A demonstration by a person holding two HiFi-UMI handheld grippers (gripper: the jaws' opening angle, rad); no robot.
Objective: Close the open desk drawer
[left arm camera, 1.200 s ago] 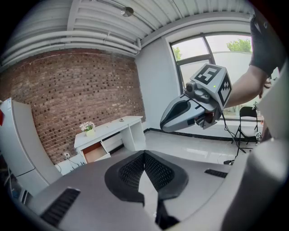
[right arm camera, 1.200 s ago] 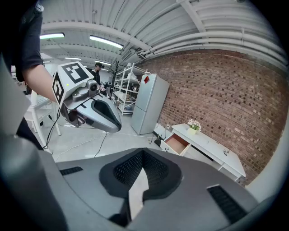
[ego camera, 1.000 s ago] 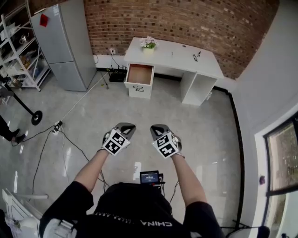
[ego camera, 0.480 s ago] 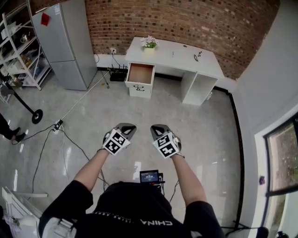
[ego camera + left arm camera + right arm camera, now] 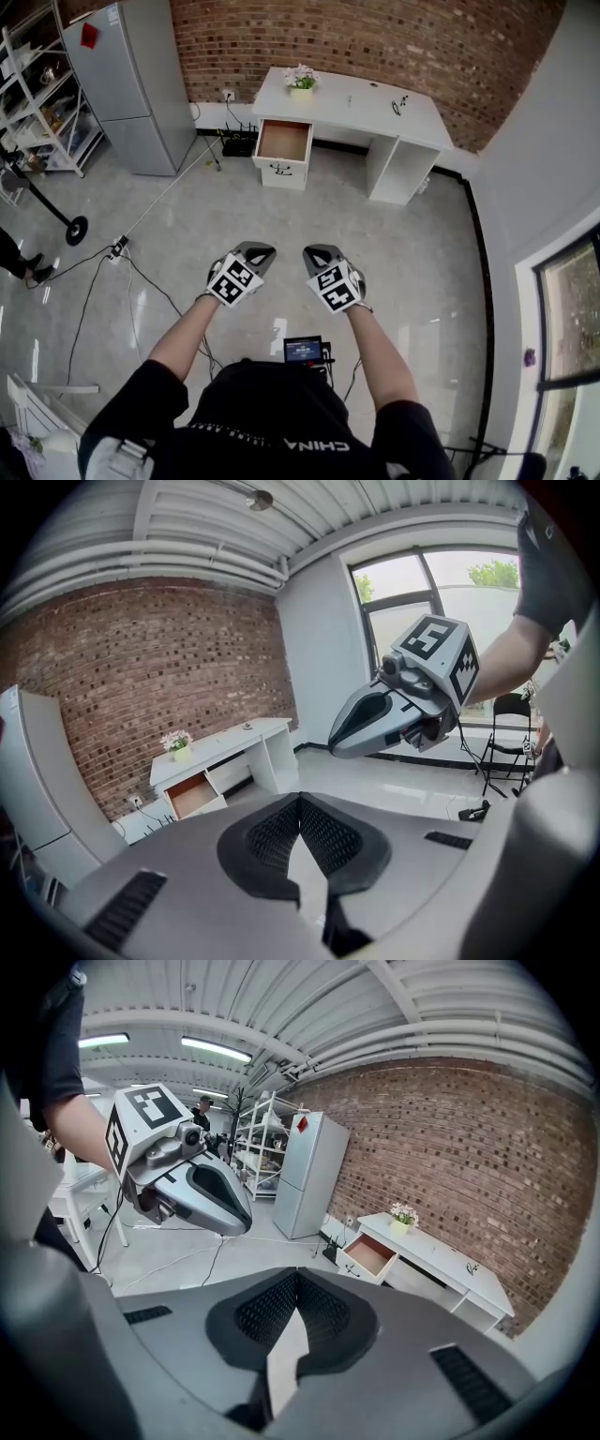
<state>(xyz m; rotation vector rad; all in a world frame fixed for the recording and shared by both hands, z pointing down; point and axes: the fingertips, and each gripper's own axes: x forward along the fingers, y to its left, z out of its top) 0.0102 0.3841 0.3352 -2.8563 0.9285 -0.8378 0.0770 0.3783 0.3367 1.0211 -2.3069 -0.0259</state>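
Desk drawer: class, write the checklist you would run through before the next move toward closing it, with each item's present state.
1. Drawer open, front facing us: ok.
2. Left gripper shut, empty: ok.
3. Right gripper shut, empty: ok.
4. Drawer within reach: not ok, desk stands across the floor.
5. Floor ahead free; cable lies left: ok.
6. Drawer's inside free of things: cannot tell.
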